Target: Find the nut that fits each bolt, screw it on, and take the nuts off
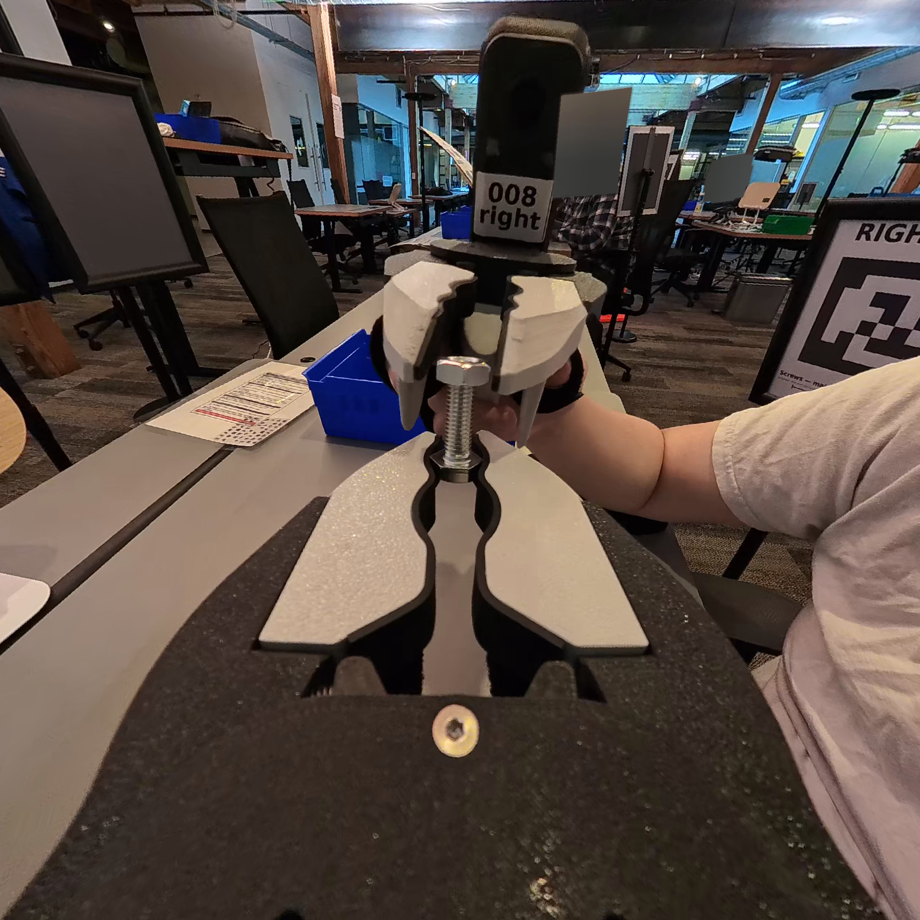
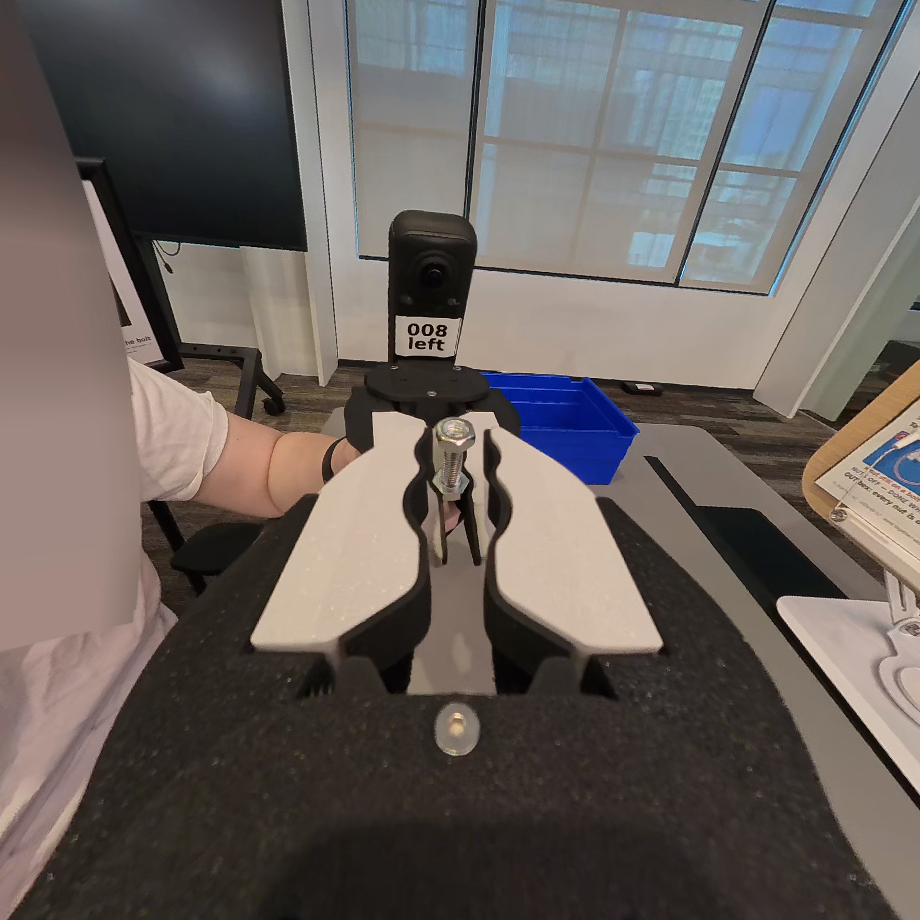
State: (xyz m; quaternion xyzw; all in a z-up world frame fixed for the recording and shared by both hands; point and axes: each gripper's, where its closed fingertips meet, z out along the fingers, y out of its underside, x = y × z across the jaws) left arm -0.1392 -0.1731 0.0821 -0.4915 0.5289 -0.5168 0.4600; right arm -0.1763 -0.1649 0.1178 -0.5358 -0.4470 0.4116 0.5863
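A silver hex bolt (image 1: 457, 413) stands upright between the two grippers, above the grey table (image 1: 149, 522). My left gripper (image 1: 455, 448) is shut on a hex nut (image 1: 454, 462) threaded low on the bolt's shaft. My right gripper (image 1: 465, 403) faces it with its fingers spread either side of the bolt head (image 1: 463, 371). In the right wrist view my right gripper (image 2: 454, 427) is open, with small gaps between its fingers and the bolt head (image 2: 454, 432). The nut (image 2: 450, 485) sits below in the left gripper (image 2: 455, 522).
A blue bin (image 1: 358, 393) sits on the table behind the grippers, also in the right wrist view (image 2: 562, 428). A laminated sheet (image 1: 239, 403) lies to its left. A stand with an instruction sheet (image 2: 871, 473) and its white base (image 2: 846, 647) are at the right. The person's arm (image 1: 622, 473) reaches in. Spacing between my two grippers at the tips: around 5 cm.
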